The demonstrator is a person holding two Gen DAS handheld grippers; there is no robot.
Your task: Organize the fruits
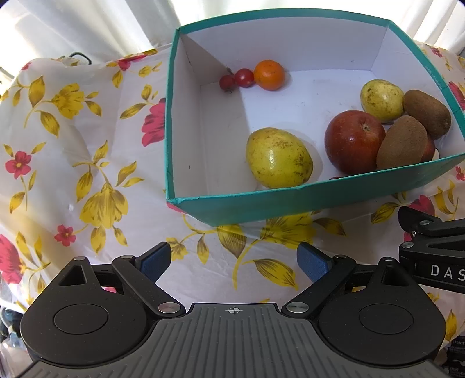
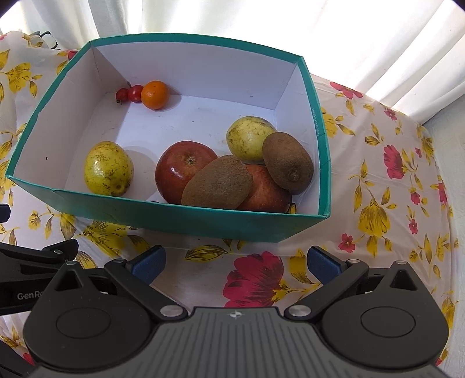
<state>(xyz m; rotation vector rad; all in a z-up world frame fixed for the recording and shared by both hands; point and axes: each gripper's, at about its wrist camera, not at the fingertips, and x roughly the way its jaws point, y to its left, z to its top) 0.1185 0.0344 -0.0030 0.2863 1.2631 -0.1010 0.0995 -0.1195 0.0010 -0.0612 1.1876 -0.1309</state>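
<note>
My left gripper [image 1: 234,263] hangs over the flowered tablecloth [image 1: 87,162] just in front of the box [image 1: 290,200]; its jaws stand wide apart and its blue pads [image 1: 154,263] hold nothing; my right gripper [image 2: 237,264] sits beside it in the same posture, jaws spread wide, blue pads [image 2: 148,264] empty, short of the box's near wall. The box is teal outside and white inside, open at the top, and rests on the tablecloth; all the fruit lies inside it. In the far left corner two small red tomatoes [image 2: 132,93] touch one another, and a small orange [image 2: 155,95] touches the nearer of them. A yellow guava [image 2: 108,168] lies alone near the front wall on the left side, apart from the rest. At the front right the fruit is heaped: a red apple [image 2: 180,168] sits next to a second red apple [image 2: 266,192], which is partly hidden; a kiwi [image 2: 218,183] lies tilted across both apples; a second kiwi [image 2: 287,162] rests against the second apple and against another yellow guava [image 2: 247,136] behind it. Something small and dark with a pale spot shows in the front right corner under the heap; I cannot tell what it is. Part of my right tool shows at the right edge of the left wrist view. White curtains [image 2: 261,26] hang behind the table.
</note>
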